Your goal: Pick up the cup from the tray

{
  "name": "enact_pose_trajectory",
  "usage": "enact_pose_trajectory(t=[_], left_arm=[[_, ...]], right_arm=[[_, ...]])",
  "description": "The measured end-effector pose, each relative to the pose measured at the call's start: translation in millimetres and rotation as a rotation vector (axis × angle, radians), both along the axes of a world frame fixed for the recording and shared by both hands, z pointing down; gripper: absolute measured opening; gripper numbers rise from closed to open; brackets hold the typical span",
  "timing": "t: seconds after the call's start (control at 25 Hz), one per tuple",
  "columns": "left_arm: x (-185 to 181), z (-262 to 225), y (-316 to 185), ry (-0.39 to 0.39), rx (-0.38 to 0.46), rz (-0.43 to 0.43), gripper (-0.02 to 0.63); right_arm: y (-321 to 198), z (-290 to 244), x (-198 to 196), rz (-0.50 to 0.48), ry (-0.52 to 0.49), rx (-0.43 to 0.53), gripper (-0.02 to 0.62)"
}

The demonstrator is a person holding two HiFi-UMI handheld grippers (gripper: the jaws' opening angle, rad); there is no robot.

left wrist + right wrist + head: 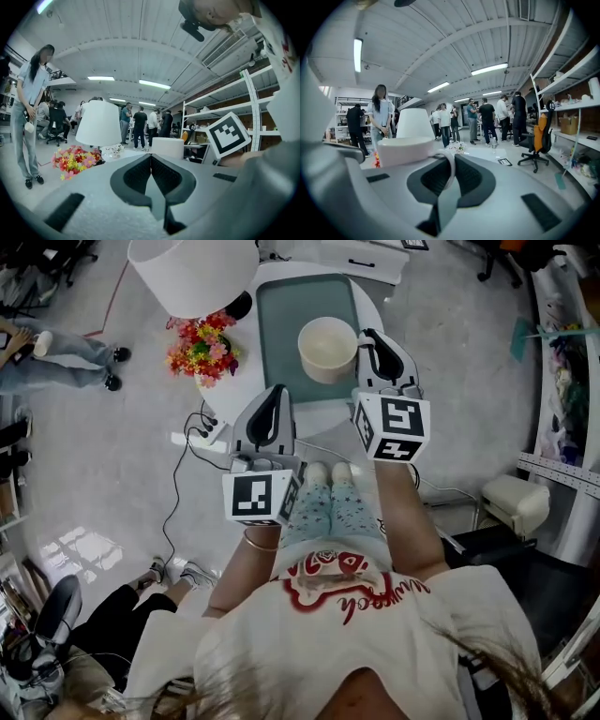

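Over the teal tray [298, 298] on a small white table [323, 416], a cream cup [327, 349] sat in the grasp of the right gripper [367, 337]. That gripper's jaws were clamped on the cup's thin looped handle [451, 168], with the bowl of the cup just left of the jaw tips. Whether the cup's base was clear of the tray could not be told. The left gripper [278, 391] was beside it, nearer the person, its jaws pressed together on nothing. A bunch of bright artificial flowers [200, 348] and a white lampshade [192, 273] stood left of the tray.
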State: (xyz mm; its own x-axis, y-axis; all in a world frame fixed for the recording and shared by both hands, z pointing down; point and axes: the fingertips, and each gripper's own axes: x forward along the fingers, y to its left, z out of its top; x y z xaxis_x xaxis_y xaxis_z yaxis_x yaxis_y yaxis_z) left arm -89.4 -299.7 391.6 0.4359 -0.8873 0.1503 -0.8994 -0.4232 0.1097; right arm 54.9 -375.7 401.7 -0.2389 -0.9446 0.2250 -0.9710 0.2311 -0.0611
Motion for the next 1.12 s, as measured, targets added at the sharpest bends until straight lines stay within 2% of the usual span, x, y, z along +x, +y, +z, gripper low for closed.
enact_pose_trajectory(t=[0.32, 0.64, 0.88, 1.12], left_arm=[[18.6, -42.9, 4.0, -0.005, 0.085, 0.016, 0.014], [28.4, -58.5, 26.6, -0.019, 0.129, -0.017, 0.014], [21.8, -59.0, 51.3, 0.021, 0.139, -0.087, 0.014], [17.2, -67.3, 88.9, -0.002, 0.174, -0.082, 0.014]], right_arm=[[39.6, -58.5, 20.5, -0.002, 0.015, 0.064, 0.037], [68.9, -68.4, 30.2, -0.027, -0.021, 0.083, 0.037], [93.0, -71.9, 32.2, -0.059, -0.065, 0.093, 0.037], [129.2, -78.9, 27.2, -0.063, -0.069, 0.112, 0.037]])
